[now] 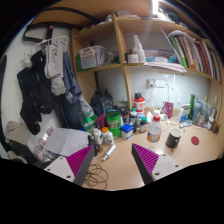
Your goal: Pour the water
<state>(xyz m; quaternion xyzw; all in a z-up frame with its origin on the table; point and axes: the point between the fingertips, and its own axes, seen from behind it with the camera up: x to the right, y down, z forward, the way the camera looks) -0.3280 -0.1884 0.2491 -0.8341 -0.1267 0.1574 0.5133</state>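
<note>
- Hovering above the near part of the wooden desk [120, 170], the gripper [113, 160] has its fingers spread wide with nothing between them; the magenta pads [146, 157] face bare desktop and a coil of cable [97, 176].
- Standing well beyond the fingers, a crowd of bottles, jars and cups lines the back of the desk under the shelves [130, 66].
- Which vessel holds the water for pouring I cannot tell for sure. The likeliest candidates are the white bottle with a red cap [139, 103] near the middle of the clutter and the clear plastic bottle [102, 103] to its left.
- A dark cup [174, 138] on the right of the clutter could serve as the receiver, though that is a guess.
- As a judgement, a plastic bottle would be light if part empty, with thin walls that give under a hard squeeze and a smooth, slippery skin.
- Taking hold at mid-body, below the shoulder and above the base, looks best, with both pads square on the sides.
- Neighbours stand close around both bottles, so the fingers risk knocking them on the way in.
- Clothes [38, 85] hang on the wall to the left, clear of the work.
</note>
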